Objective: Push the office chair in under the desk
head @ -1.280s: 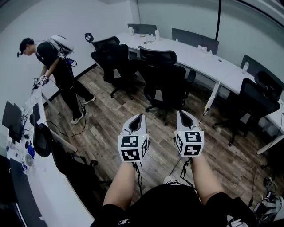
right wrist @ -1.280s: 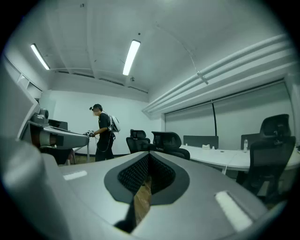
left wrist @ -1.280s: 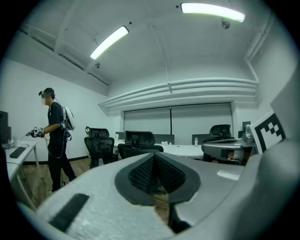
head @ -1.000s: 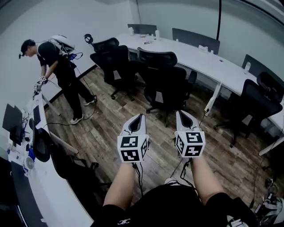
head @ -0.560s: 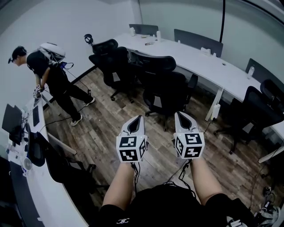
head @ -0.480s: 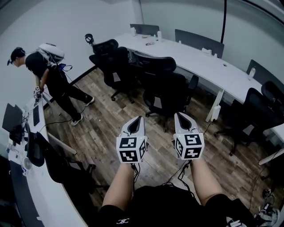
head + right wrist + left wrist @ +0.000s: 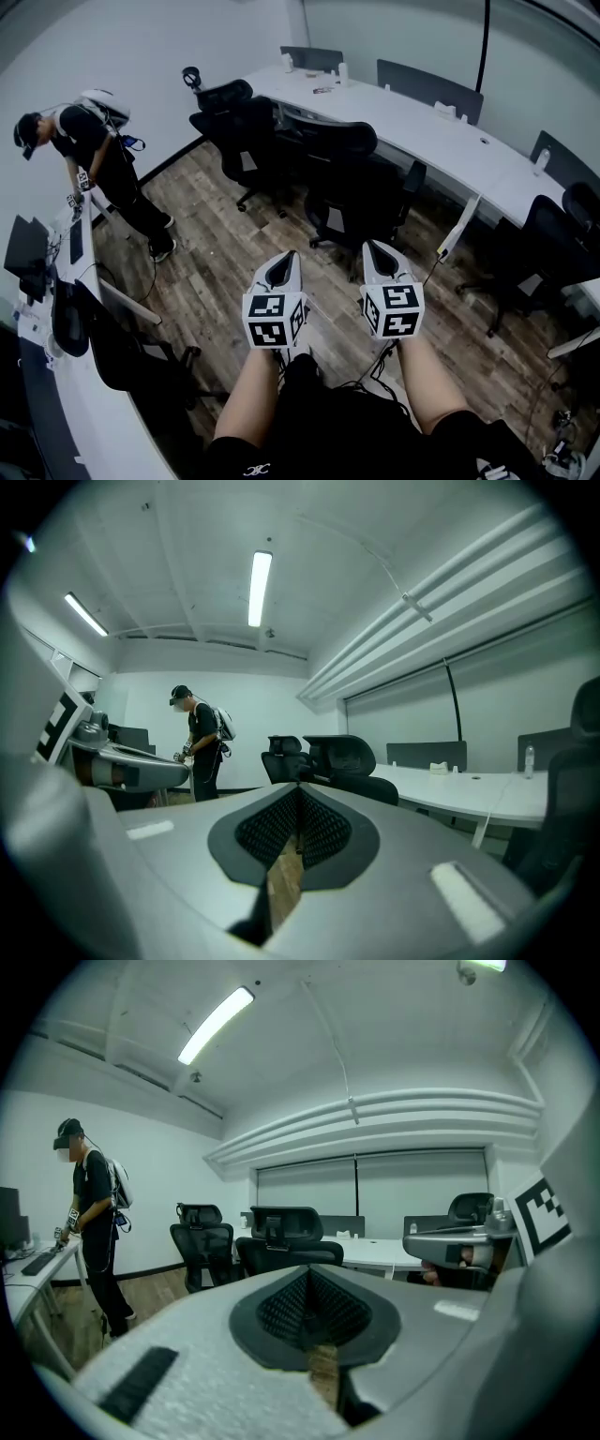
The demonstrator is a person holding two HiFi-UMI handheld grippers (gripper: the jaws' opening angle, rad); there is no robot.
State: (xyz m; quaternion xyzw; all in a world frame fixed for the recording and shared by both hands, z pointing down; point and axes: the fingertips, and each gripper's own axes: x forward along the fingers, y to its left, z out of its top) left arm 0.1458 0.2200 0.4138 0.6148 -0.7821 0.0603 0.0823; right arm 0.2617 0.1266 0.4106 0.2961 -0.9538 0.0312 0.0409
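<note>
Office chair [image 7: 349, 178] base: head view only

Left gripper [image 7: 285, 266], right gripper [image 7: 377, 253] side by side, office chair [image 7: 342, 178] ahead — beside white desk [image 7: 417, 120], person [image 7: 98, 155] leftward.

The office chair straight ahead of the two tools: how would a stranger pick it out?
Find the long white desk along the far wall. A pair of black chairs crowds its left end, and other chairs stand at its right. The office chair meant stands alone between those groups, by the desk's middle, its back toward the camera.
</note>
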